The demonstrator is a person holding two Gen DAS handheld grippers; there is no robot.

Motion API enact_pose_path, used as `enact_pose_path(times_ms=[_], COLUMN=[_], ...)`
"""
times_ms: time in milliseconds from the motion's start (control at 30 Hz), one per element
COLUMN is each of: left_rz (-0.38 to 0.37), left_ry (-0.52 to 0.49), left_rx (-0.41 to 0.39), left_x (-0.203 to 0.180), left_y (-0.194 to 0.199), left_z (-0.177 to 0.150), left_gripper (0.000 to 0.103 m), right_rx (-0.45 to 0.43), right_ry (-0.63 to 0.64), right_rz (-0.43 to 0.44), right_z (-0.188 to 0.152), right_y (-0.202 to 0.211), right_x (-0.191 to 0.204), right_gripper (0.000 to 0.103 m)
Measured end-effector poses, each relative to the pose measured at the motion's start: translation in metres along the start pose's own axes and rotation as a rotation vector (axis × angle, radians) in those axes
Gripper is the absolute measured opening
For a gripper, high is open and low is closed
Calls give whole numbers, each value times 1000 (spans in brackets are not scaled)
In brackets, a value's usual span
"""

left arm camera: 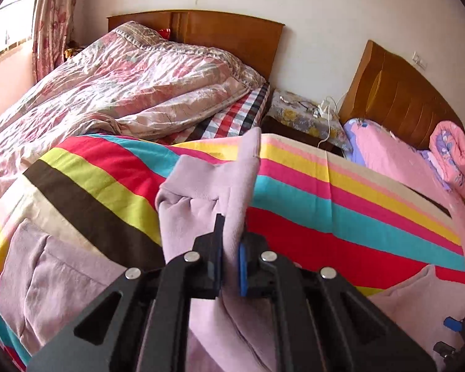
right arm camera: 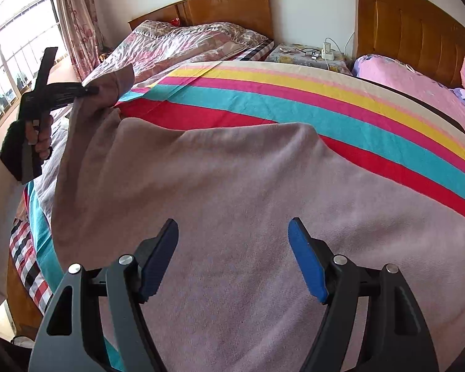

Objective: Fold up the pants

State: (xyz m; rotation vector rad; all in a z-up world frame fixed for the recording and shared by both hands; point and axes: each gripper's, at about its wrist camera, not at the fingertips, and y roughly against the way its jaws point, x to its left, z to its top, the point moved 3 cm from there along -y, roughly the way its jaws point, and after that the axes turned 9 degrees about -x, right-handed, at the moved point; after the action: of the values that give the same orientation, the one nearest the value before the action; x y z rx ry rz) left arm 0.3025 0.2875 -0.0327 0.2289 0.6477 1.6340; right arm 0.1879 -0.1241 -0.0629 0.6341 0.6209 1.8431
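striped bedspread point(right arm camera: 294, 99) fills mid-frame. left gripper point(left arm camera: 231, 248) is clamped on a raised fold of the mauve pants point(right arm camera: 232, 201) — soft, light, floppy; right gripper point(right arm camera: 232, 248) gapes over them, empty. best gripped at hems.

A home bedroom: two beds with wooden headboards point(right arm camera: 232, 6), a nightstand point(right arm camera: 307, 54) between them, a floral curtain point(right arm camera: 77, 15) left of the nearer bed's headboard.

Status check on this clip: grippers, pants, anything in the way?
Left gripper shut on pants edge, lifted. Right gripper open above the pants, holding nothing. Pants on striped sheet, not yet folded. Nothing in the way.
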Motion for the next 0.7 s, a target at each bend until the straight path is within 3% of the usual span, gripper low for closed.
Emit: enact_pose_path(times_ms=[100, 167, 267, 367, 433, 467, 533, 600, 700], left_rz=[17, 65, 108, 29, 12, 6, -30, -83, -98], left_ry=[183, 239, 286, 351, 361, 374, 427, 483, 515], left_rx=[-91, -89, -10, 3, -24, -43, -81, -95, -84], left_x=[69, 110, 154, 173, 175, 176, 178, 180, 185], left_y=[72, 103, 114, 112, 111, 111, 111, 107, 98], left_z=[-18, -47, -97, -123, -120, -116, -107, -101, -98], left_gripper=[8, 7, 7, 13, 22, 35, 49, 49, 48], right_rx=[-4, 2, 26, 45, 45, 44, 30, 17, 29], right_ry=[-4, -6, 24, 106, 174, 201, 226, 220, 194], right_rz=[9, 25, 60, 119, 151, 156, 174, 200, 222], right_z=[2, 3, 6, 15, 24, 29, 37, 43, 38], right_y=[-3, -7, -18, -33, -43, -47, -50, -52, -58], right_x=[1, 4, 18, 47, 69, 79, 96, 108, 118], right_gripper=[71, 72, 72, 72, 72, 72, 72, 72, 72])
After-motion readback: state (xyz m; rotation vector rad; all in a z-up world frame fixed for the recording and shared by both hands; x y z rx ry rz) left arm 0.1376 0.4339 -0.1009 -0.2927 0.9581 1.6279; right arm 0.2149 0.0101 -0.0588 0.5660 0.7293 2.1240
